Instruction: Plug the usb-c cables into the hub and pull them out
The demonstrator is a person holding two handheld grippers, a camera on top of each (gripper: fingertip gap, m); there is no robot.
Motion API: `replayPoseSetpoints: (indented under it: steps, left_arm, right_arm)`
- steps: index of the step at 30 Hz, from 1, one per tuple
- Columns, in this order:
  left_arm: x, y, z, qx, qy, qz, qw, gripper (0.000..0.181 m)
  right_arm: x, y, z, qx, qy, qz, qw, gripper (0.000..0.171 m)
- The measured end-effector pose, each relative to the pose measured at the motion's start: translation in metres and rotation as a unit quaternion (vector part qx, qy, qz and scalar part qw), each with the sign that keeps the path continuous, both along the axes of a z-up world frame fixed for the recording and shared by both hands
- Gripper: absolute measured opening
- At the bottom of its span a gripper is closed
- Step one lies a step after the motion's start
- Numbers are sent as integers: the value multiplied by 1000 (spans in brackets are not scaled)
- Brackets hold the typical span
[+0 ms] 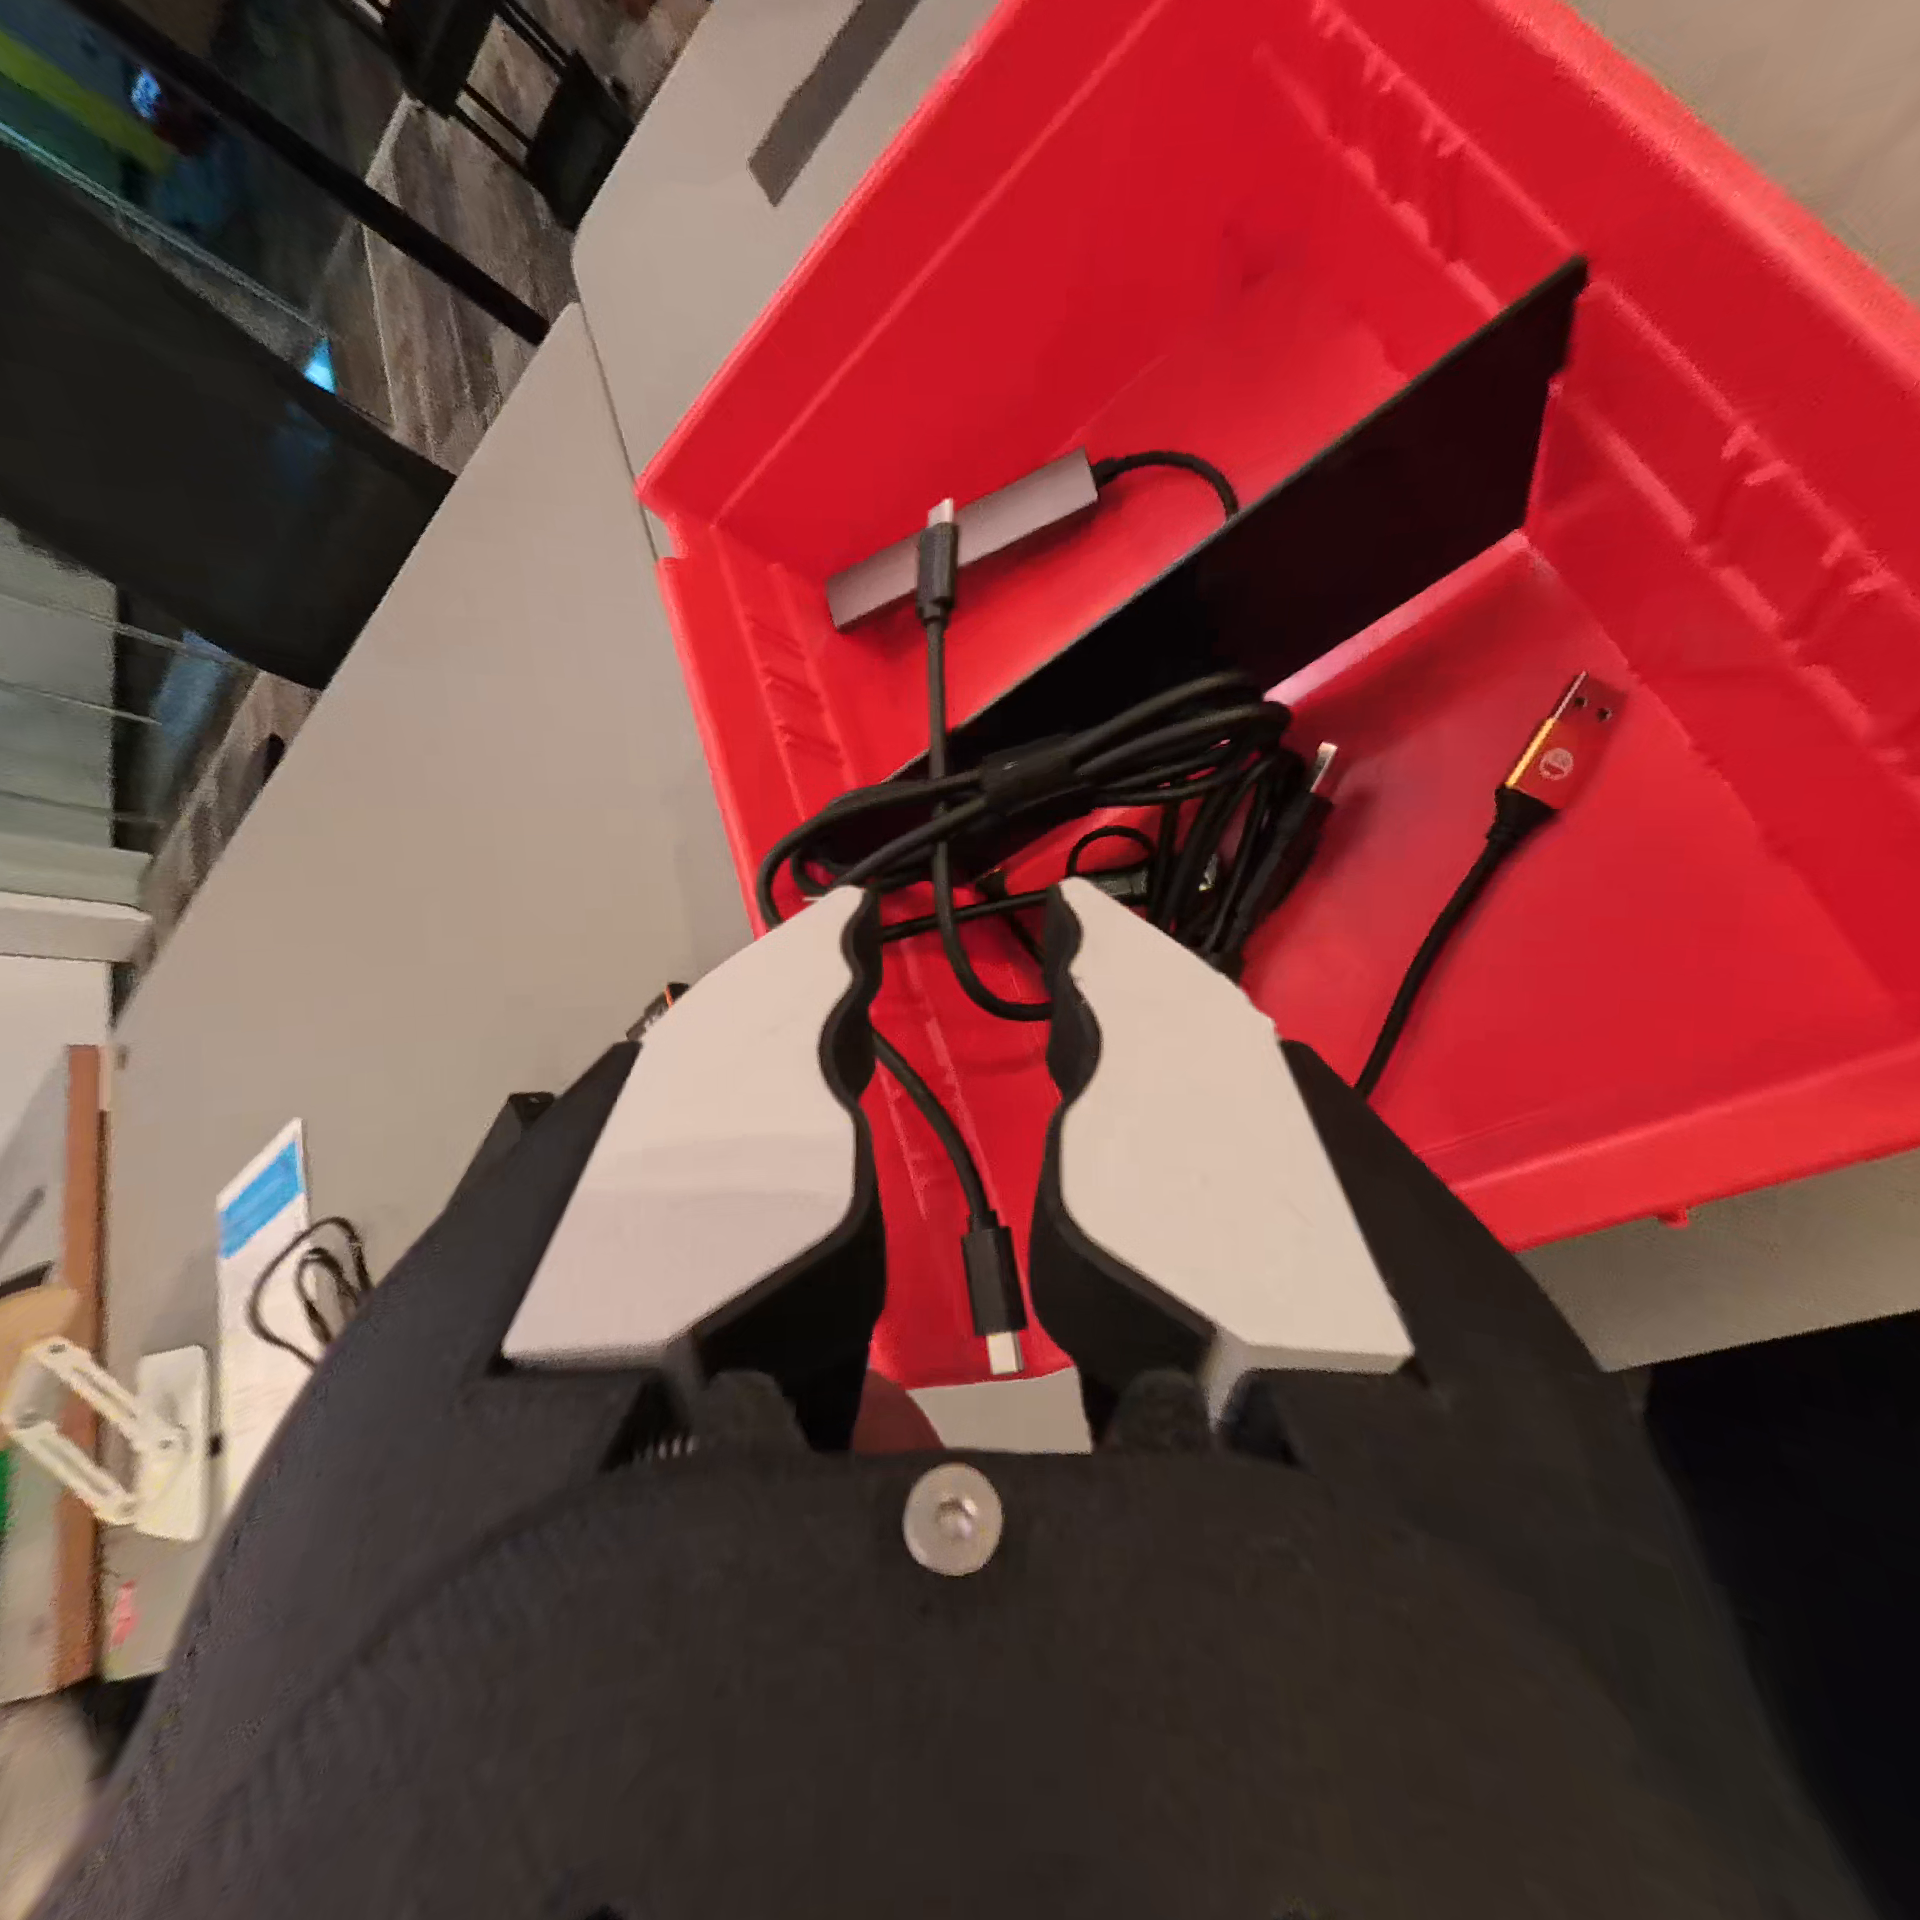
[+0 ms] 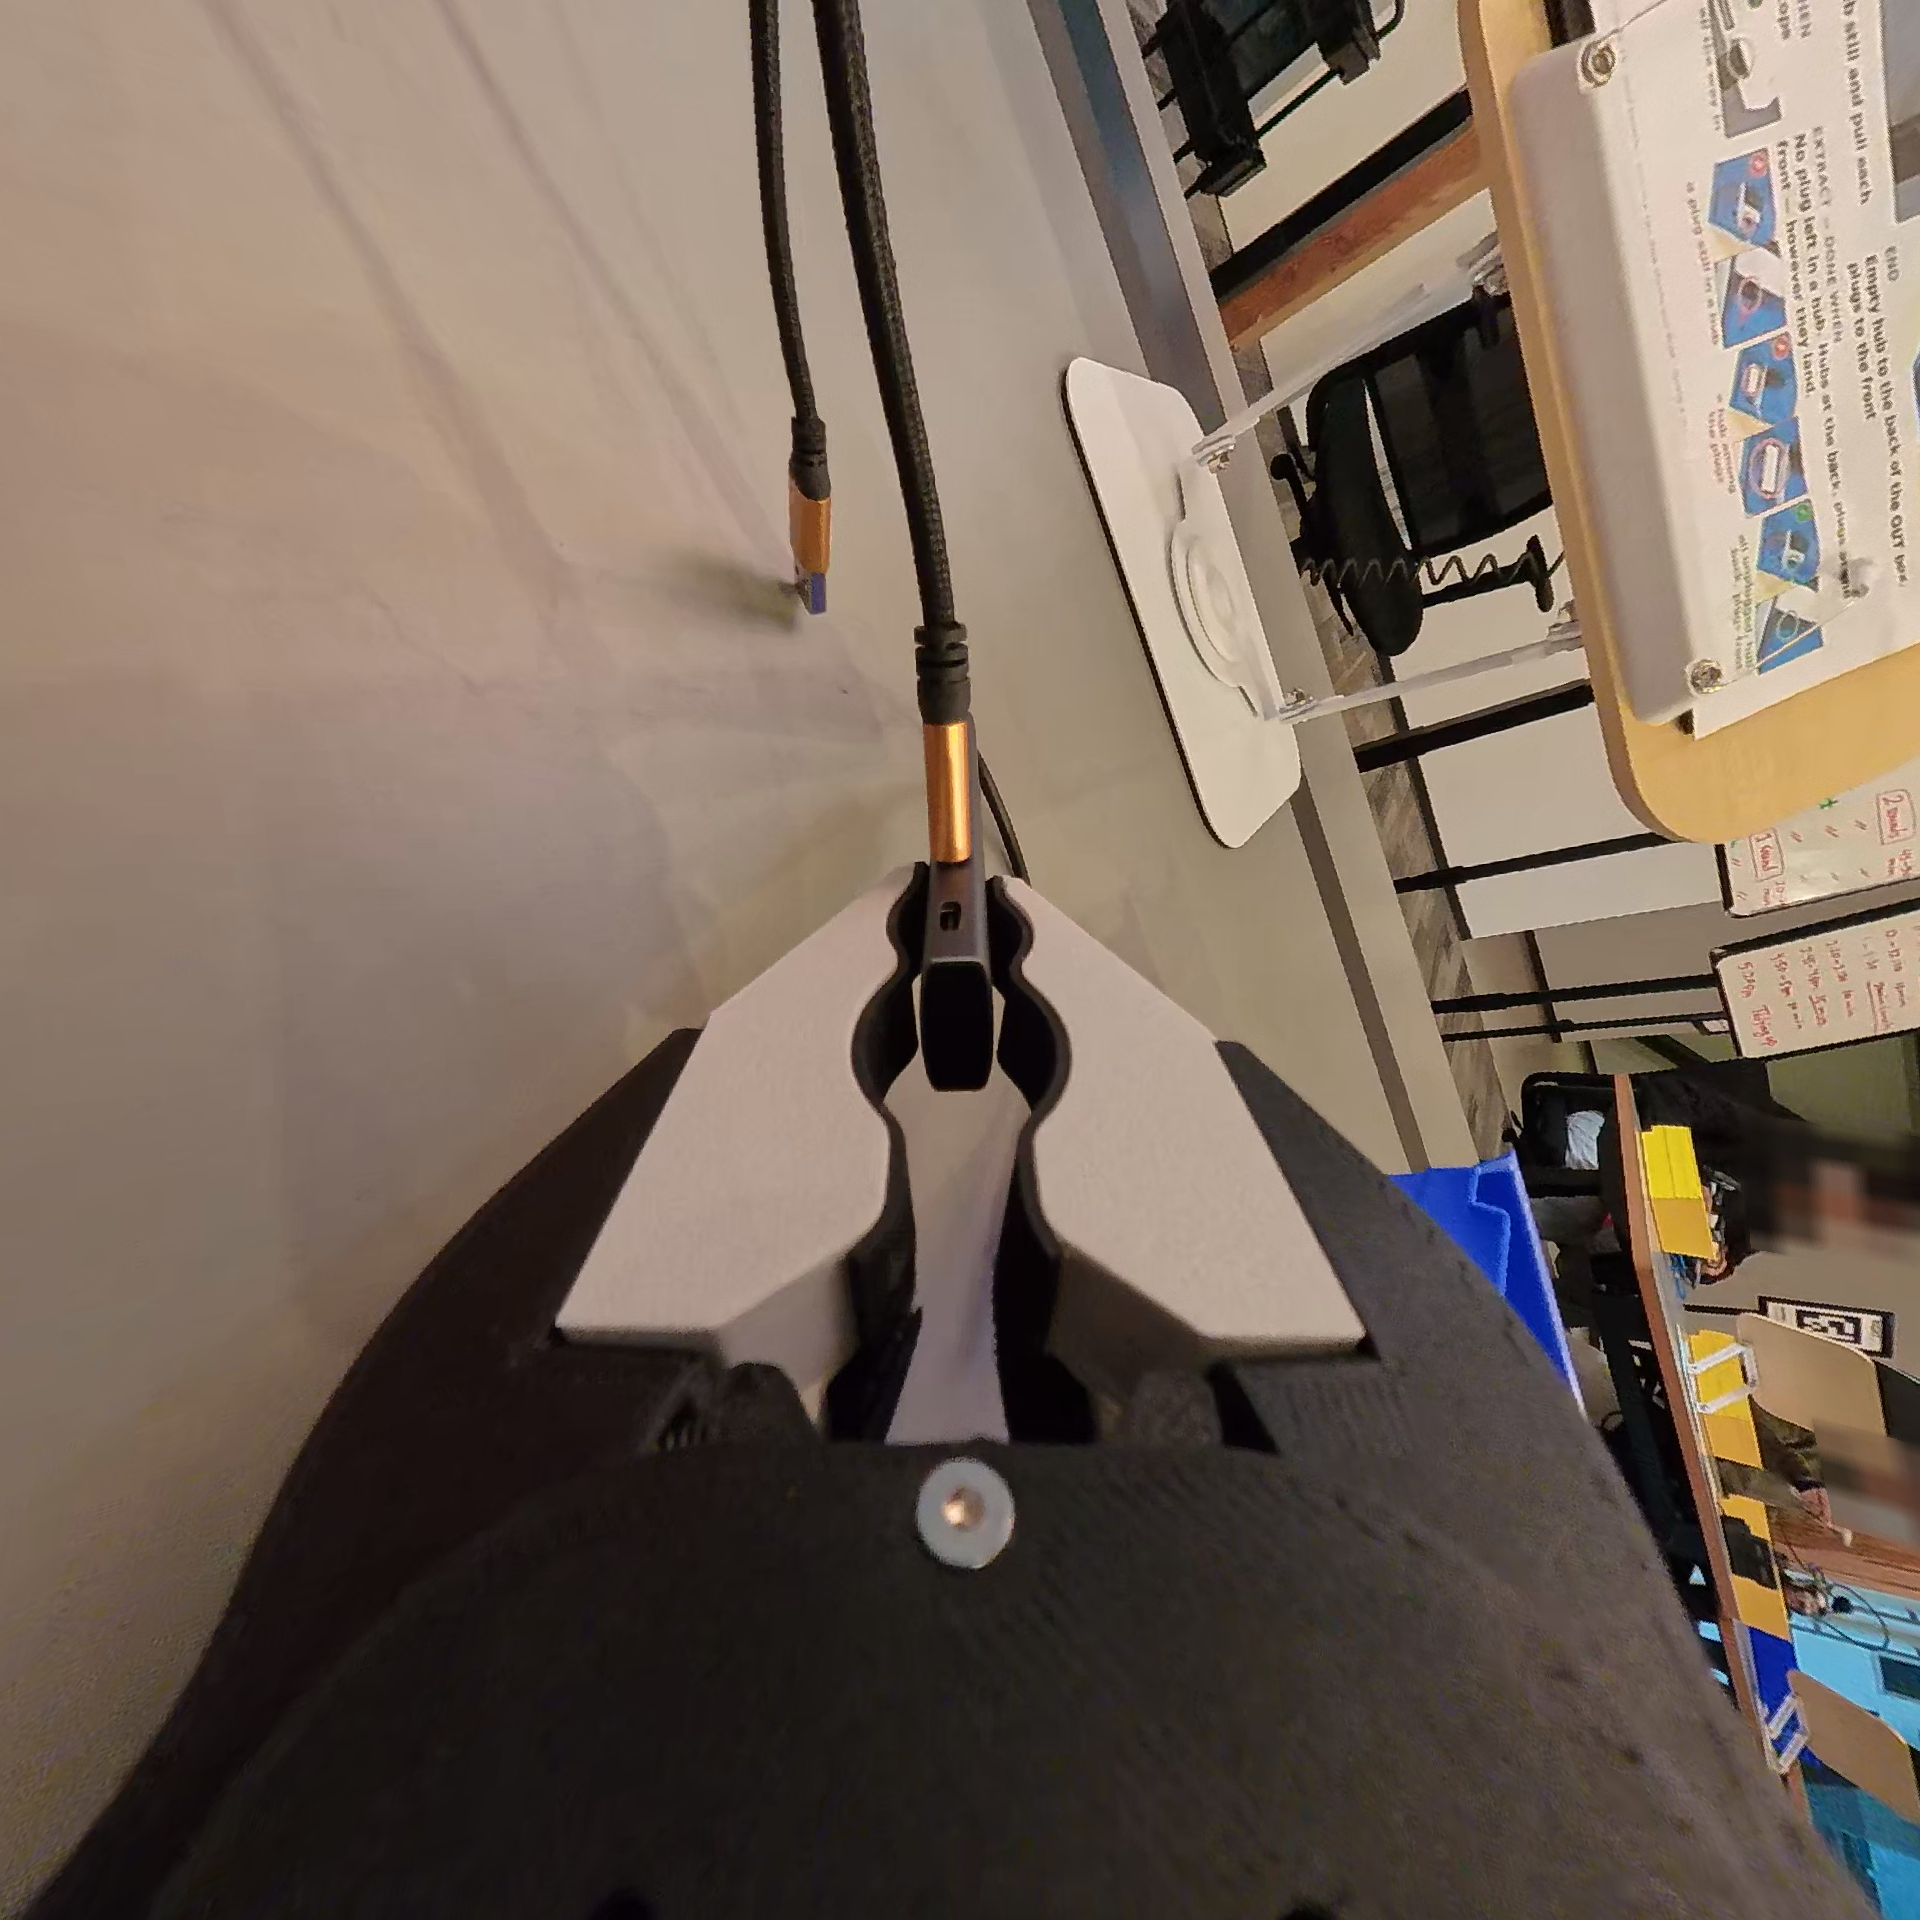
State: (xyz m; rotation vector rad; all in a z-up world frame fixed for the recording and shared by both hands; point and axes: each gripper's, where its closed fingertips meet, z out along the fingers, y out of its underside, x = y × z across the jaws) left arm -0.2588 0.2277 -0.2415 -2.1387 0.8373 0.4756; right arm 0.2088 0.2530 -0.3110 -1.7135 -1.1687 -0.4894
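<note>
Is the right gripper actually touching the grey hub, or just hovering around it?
Touching. The right wrist view shows the right gripper shut on the grey hub, both fingertips pressed against its sides with no gap showing.

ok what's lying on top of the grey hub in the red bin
A black USB-C cable plug lies across the slim grey metal hub in the red plastic bin. The plug covers the hub's middle; its ports are not visible.

Braided cable [image 2: 883, 312] cut off at top edge; red bin [image 1: 1558, 1174] cropped
</note>
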Motion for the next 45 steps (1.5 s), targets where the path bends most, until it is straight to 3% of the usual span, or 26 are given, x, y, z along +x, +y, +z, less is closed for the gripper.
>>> replayPoseSetpoints:
  steps: [7, 8, 15, 20, 25, 29, 32, 36, 39, 45]
  left_arm:
    - [-35, 17, -56, -100, 94, 77, 988, 22]
    - [-39, 19, -60, -101, 102, 82, 986, 12]
    - [-37, 18, -56, -102, 97, 69, 988, 5]
    - [-13, 27, -34, -44, 128, -11, 991, 3]
    - [18, 32, -11, 6, 196, -113, 974, 3]
    - [19, 22, -26, -59, 242, -168, 954, 3]
    - [-12, 8, -52, -154, 311, -139, 927, 2]
    - [-39, 8, -59, -192, 269, -37, 943, 2]
    - [-26, 4, -70, -210, 126, -16, 969, 3]
    - [-18, 2, -79, -191, -43, 42, 980, 2]
  right_arm:
    - [-2, -3, 1, 1, 0, 4, 1000, 6]
    - [-2, -4, 0, 1, 1, 4, 1000, 7]
    - [0, -2, -3, -1, 3, 4, 1000, 7]
    - [0, -1, -2, 0, 8, 4, 1000, 6]
    - [1, -2, -2, 0, 6, 4, 1000, 7]
    - [1, -3, -1, 0, 6, 4, 1000, 7]
    - [1, -3, -1, 0, 5, 5, 1000, 7]
    - [1, -3, 0, 0, 4, 4, 1000, 6]
    - [2, -3, 0, 0, 6, 3, 1000, 7]
    - [2, -3, -1, -3, 2, 4, 1000, 7]
